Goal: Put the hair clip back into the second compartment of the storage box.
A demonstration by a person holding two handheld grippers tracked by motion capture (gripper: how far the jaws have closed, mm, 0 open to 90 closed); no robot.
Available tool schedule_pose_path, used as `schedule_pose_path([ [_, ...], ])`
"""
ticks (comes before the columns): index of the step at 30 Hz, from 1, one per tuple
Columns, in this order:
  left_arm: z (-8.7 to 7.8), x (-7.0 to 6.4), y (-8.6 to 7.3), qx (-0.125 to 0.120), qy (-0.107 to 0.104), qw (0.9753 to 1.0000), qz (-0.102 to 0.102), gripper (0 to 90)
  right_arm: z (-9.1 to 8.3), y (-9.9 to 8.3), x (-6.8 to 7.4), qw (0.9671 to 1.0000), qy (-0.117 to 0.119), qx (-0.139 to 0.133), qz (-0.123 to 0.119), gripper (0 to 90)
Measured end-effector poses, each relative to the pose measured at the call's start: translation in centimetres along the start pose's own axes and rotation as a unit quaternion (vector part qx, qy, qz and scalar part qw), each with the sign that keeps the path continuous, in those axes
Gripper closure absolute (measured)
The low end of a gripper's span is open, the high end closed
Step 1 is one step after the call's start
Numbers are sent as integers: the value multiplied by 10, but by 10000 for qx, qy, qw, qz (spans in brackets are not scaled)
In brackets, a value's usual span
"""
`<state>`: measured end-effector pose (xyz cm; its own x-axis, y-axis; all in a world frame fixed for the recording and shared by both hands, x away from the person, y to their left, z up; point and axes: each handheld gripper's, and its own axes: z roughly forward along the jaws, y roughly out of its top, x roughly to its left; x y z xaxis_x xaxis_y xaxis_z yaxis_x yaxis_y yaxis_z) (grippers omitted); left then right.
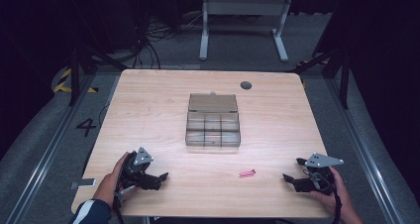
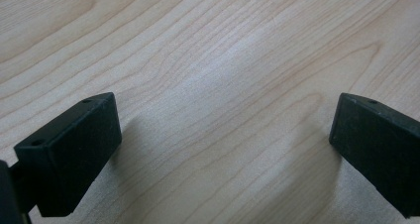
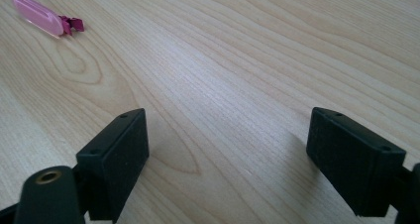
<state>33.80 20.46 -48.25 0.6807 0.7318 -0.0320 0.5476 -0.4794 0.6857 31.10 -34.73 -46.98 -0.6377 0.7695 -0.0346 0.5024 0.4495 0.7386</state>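
Note:
A small pink clip (image 1: 247, 173) lies on the wooden table (image 1: 148, 115) near its front edge, right of the middle. A clear plastic organiser box (image 1: 213, 121) with small compartments sits at the table's centre, its lid laid back. My left gripper (image 1: 159, 181) rests low at the front left, jaws wide apart over bare wood (image 2: 223, 135). My right gripper (image 1: 293, 171) is at the front right, open, with nothing between its jaws (image 3: 228, 149). In the right gripper view the pink clip (image 3: 44, 20) lies ahead at the upper left.
A dark round cable hole (image 1: 246, 85) marks the table's far edge. Beyond the table stand a white desk frame (image 1: 242, 21) and cables on a grey floor. Yellow-black tape (image 1: 64, 83) and a painted 4 (image 1: 86, 126) mark the floor at left.

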Motion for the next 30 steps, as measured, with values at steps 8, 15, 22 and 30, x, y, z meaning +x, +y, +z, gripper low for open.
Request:
schedule_pose_path([
  [8, -1, 0, 0, 0, 48, 10000, -10, 3, 0, 0, 0, 10000, -13, 2, 4, 170],
  [15, -1, 1, -1, 1, 14, 10000, 21, 2, 1, 1, -1, 10000, 8, 26, 4, 156],
  [22, -2, 6, -2, -20, -56, 9999, 97, 1, 2, 3, 1, 9999, -80, 29, 95, 179],
  [30, -2, 6, -2, -9, -63, 9999, 106, 0, 0, 3, -4, 9999, 129, 59, -57, 224],
])
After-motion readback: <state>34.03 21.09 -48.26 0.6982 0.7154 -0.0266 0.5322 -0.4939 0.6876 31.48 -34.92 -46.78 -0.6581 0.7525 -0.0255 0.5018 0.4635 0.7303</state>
